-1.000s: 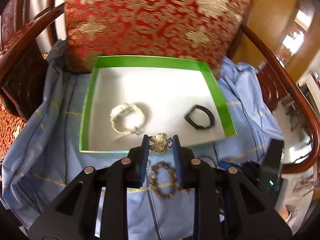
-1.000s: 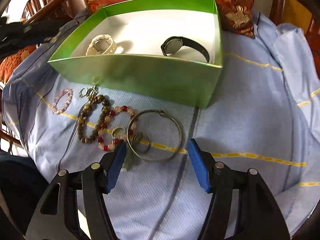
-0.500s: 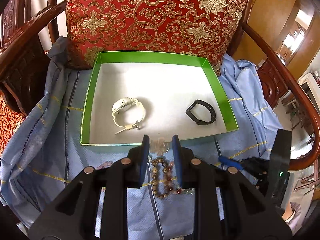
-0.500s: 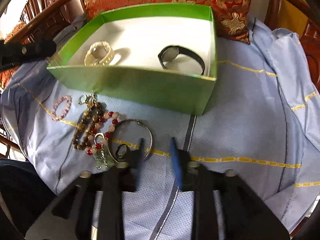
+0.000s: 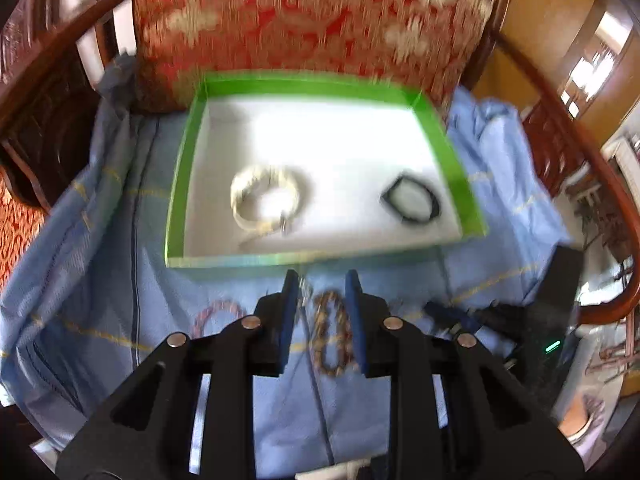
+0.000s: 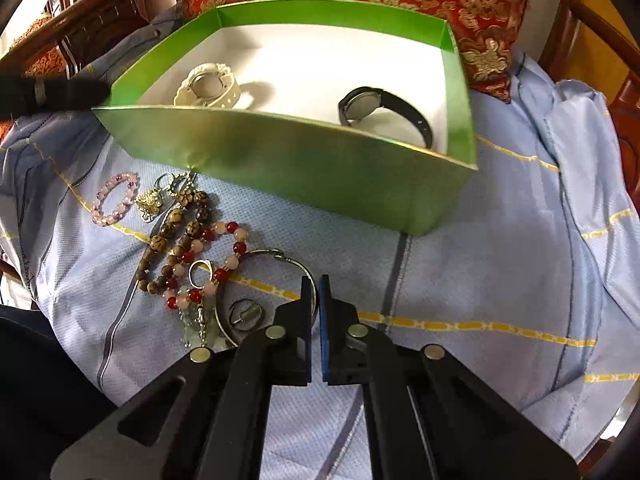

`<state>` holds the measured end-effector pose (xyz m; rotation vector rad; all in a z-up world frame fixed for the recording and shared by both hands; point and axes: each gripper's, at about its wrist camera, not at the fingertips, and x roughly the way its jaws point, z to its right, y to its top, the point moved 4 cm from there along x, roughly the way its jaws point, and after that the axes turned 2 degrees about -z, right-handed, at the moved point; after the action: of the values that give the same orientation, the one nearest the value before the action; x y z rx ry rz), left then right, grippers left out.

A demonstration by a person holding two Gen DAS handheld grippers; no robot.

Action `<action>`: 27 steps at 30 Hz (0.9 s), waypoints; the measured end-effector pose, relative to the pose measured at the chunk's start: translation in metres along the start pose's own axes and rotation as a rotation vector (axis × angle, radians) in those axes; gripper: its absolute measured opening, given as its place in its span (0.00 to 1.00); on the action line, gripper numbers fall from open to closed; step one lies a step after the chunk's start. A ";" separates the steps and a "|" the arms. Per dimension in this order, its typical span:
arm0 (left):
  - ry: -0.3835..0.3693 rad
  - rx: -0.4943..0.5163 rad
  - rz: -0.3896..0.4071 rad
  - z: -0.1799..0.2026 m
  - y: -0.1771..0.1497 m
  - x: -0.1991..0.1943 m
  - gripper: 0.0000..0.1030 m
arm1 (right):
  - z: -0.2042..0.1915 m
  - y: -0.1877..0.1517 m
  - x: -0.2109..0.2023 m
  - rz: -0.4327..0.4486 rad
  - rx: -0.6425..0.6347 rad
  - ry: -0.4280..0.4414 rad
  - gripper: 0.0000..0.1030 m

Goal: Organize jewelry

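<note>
A green box point(image 6: 304, 168) with a white floor holds a white watch point(image 6: 208, 86) and a black watch point(image 6: 384, 110); both also show in the left wrist view, the white one point(image 5: 266, 200) and the black one point(image 5: 412, 200). In front of the box lie a pink bead bracelet point(image 6: 114, 200), a gold brooch point(image 6: 150, 202), a brown bead bracelet point(image 6: 172, 240), a red and pink bead bracelet point(image 6: 212, 264) and a silver bangle point(image 6: 264, 296). My right gripper point(image 6: 318, 284) is shut on the bangle's rim. My left gripper point(image 5: 322, 280) is open and empty above the brown bracelet point(image 5: 332, 336).
The box and jewelry rest on a blue cloth point(image 6: 500, 260) over a wooden chair seat. A red and gold cushion point(image 5: 312, 20) stands behind the box. Wooden armrests point(image 5: 580, 120) curve on both sides. The left gripper's body point(image 6: 52, 92) shows at the left.
My left gripper has let go of the gold brooch, which now lies on the cloth, and has drawn back. My right gripper has closed from wide open onto the silver bangle.
</note>
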<state>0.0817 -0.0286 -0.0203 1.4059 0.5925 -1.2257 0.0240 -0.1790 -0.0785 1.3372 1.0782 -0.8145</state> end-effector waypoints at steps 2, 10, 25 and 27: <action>-0.001 -0.013 -0.064 -0.005 -0.008 0.014 0.24 | 0.003 -0.003 -0.003 -0.001 0.011 0.005 0.04; 0.036 -0.057 -0.200 -0.022 -0.018 0.061 0.24 | 0.007 -0.012 -0.007 -0.010 0.035 0.022 0.04; 0.027 -0.012 -0.128 -0.006 -0.020 0.027 0.18 | 0.010 -0.001 -0.047 0.081 0.058 0.051 0.04; -0.011 -0.008 -0.053 -0.006 -0.013 0.003 0.18 | 0.009 0.006 -0.066 0.120 0.059 0.082 0.04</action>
<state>0.0731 -0.0208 -0.0295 1.3835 0.6294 -1.2708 0.0087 -0.1950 -0.0160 1.4815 1.0334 -0.7130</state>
